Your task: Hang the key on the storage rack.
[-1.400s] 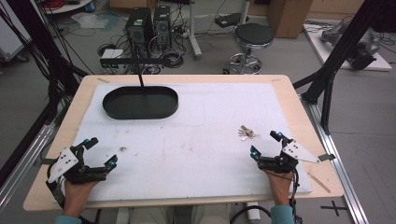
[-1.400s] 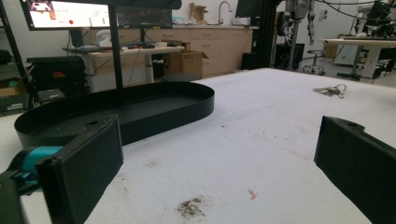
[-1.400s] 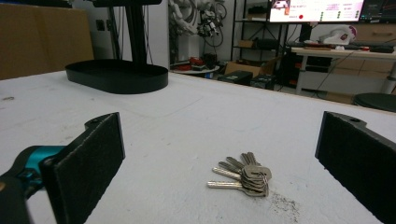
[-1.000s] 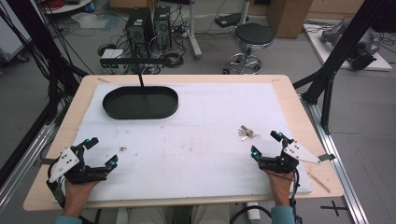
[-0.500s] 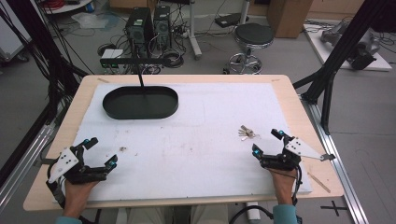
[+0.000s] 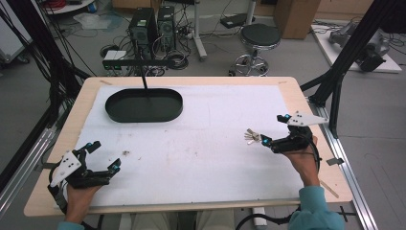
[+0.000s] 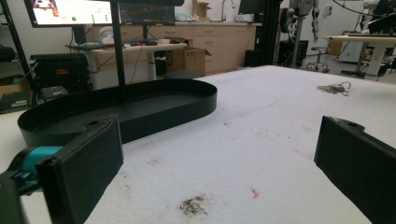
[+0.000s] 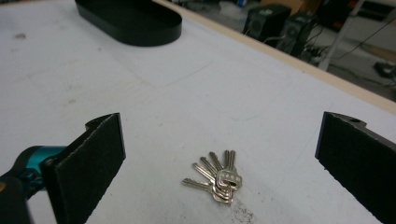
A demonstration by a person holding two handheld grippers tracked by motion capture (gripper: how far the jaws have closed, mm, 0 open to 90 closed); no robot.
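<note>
Wooden table (image 6: 311, 103), white mat (image 6: 210, 143), black oval tray (image 6: 144, 106), keys (image 6: 251, 136)

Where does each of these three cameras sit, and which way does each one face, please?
High view: above the person's side, facing forward and down on the white-covered table; both hands with grippers show.
Left gripper view: low between open jaws, facing the black oval tray.
Right gripper view: angled down between open jaws at the bunch of silver keys.
Shared: tray and keys.

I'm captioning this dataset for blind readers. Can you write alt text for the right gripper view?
A fanned bunch of silver metal keys lies on the white padded table cover, between the right gripper's two open black jaws. A black oval tray sits far behind.
</note>
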